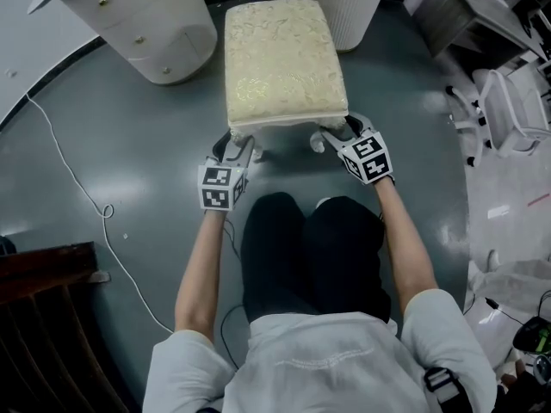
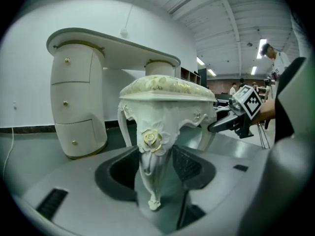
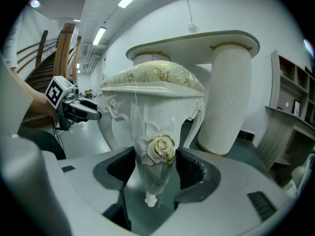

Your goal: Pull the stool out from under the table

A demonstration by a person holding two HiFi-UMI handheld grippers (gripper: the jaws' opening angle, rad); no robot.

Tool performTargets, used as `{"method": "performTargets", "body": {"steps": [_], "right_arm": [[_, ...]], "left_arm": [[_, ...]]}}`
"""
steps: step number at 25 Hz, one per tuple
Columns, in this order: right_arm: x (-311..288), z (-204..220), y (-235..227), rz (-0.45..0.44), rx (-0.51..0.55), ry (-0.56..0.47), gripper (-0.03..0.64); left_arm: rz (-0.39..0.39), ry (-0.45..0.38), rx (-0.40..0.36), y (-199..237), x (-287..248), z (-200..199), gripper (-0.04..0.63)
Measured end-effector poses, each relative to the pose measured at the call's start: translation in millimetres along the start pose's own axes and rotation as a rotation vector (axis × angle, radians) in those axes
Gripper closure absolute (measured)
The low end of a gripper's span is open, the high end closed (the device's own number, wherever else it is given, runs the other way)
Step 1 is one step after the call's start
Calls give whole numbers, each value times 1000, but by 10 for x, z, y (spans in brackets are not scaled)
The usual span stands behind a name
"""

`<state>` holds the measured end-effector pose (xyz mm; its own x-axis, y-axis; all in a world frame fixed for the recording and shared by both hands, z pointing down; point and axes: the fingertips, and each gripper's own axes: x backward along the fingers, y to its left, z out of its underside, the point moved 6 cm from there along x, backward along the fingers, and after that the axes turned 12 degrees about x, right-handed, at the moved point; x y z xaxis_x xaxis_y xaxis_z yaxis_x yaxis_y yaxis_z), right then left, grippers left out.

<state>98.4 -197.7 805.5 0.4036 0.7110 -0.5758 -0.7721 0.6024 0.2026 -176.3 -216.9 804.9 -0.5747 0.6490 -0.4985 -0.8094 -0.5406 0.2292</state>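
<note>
While the left tool (image 1: 241,146) is pressed onto the stool's left front leg (image 2: 150,171), the carved white leg stands upright between its two dark pads in the left gripper view, with a rose carving just above them. The right tool (image 1: 336,134) pinches the right front leg (image 3: 154,173) the same way, a gold-edged rose (image 3: 161,149) sitting at the level of its pads. Both tools point away from the person, side by side at the middle of the head view, their marker cubes facing up. Behind them the left forearm (image 1: 202,265) runs nearly straight up the frame, while the right forearm (image 1: 405,248) slants in from the lower right; both are bare and extended. Between the arms lie the person's knees in dark trousers (image 1: 310,256). The stool (image 1: 284,58) stands on the grey floor (image 1: 129,144) at upper centre, its cream patterned seat's near edge above the tools and its far end reaching between the two pedestals of the dressing table (image 2: 113,38): the drawer pedestal (image 1: 146,24) at upper left, the fluted pedestal (image 1: 349,7) at upper right. A white cable (image 1: 77,196) trails across the floor at left, and a white office chair (image 1: 508,110) stands at the right edge.
</note>
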Motion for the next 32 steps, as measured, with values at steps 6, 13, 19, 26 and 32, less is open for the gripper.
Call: {"method": "performTargets", "body": {"steps": [6,13,19,26,32], "right_arm": [[243,-12,-58,43,19,-15,357],[654,-222,-285,123,55,-19,367],[896,-730,-508,214,80,-85,504],[998,-1313,-524,236,116,-180,592],[1066,-1527,-603,231,140,-218,600]], "left_arm": [[5,6,-71,72,112,-19,379],[-67,-71,-64,414,454,-284,423],[-127,-206,-112,451,754,-946,540],[-56,-256,-202,153,850,-1516,568],[-46,-281,-262,-44,812,-1840,568]]}}
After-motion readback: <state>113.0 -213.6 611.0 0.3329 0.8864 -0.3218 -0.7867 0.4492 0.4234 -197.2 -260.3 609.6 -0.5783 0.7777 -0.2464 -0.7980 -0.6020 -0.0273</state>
